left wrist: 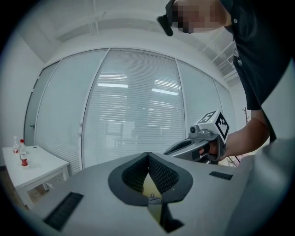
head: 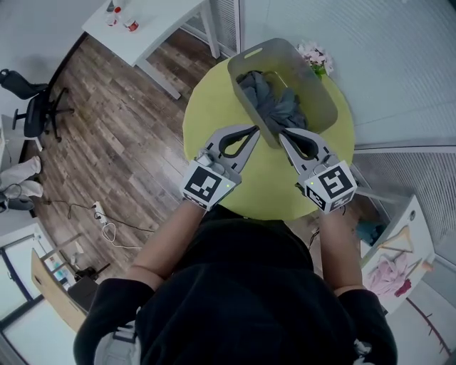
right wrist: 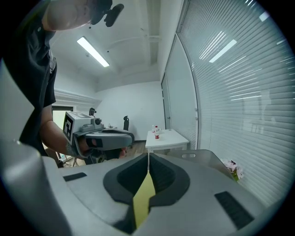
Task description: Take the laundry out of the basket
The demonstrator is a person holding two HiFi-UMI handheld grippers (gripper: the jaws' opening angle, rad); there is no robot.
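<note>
2 shut tools at the near end of a basket of grey laundry.

On the round yellow-green tabletop [head: 214, 125] stands a grey basket [head: 318, 96] with a slot handle in its far rim; the grey laundry [head: 274, 107] lies bunched inside it and reaches up to its near end. The left tool [head: 254, 130] and the right tool [head: 282, 133] point at that near end, side by side, each with its jaws together and nothing between them. Each tool's cube shows a black-and-white square marker, with no words on it. Pale flowers [head: 315, 57] sit just beyond the basket on the right. On the white table [head: 153, 21] at far left stand 2 bottles [head: 121, 16] with red labels, their print too small to read.
</note>
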